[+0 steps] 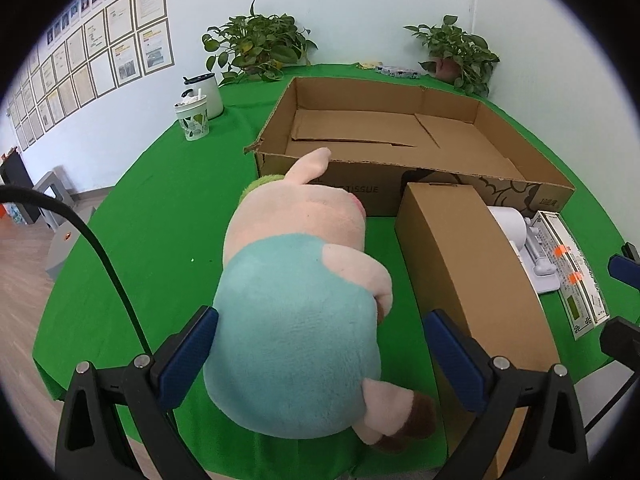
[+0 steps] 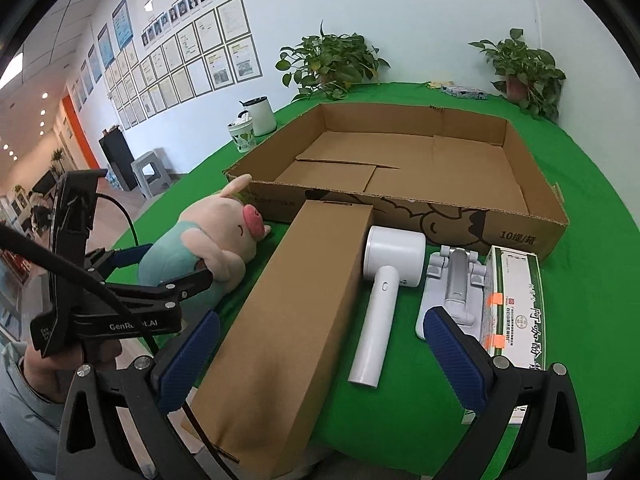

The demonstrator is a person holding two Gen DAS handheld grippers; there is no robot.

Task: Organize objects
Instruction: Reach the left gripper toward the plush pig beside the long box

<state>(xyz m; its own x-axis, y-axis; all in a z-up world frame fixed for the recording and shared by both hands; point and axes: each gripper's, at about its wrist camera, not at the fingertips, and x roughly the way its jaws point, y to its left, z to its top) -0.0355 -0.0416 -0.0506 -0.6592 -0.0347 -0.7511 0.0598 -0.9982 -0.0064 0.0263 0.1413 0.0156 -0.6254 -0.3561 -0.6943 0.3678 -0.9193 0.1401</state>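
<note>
Green cloth (image 2: 580, 184) is covering a round table in an office-looking room, framed papers on the wall and two potted plants sitting at the far edge. A big open cardboard tray (image 2: 400, 160) is sitting empty in the middle, so that's probably where everything is going.

The left gripper (image 1: 316, 356) is straddling the plush pig (image 1: 296, 300), jaws spread wide on either side of its teal belly, and they don't look to be squeezing yet. To do this well, the person should be closing on the fat middle of the body so it isn't flopping, then lifting clear over the tray's near wall.

The pig is lying on its side just in front of the tray, snout toward it, right beside the long brown box (image 2: 288, 312). The right gripper (image 2: 320, 352) is hanging wide open too, above that box and the white hair dryer (image 2: 384, 280), holding nothing.
</note>
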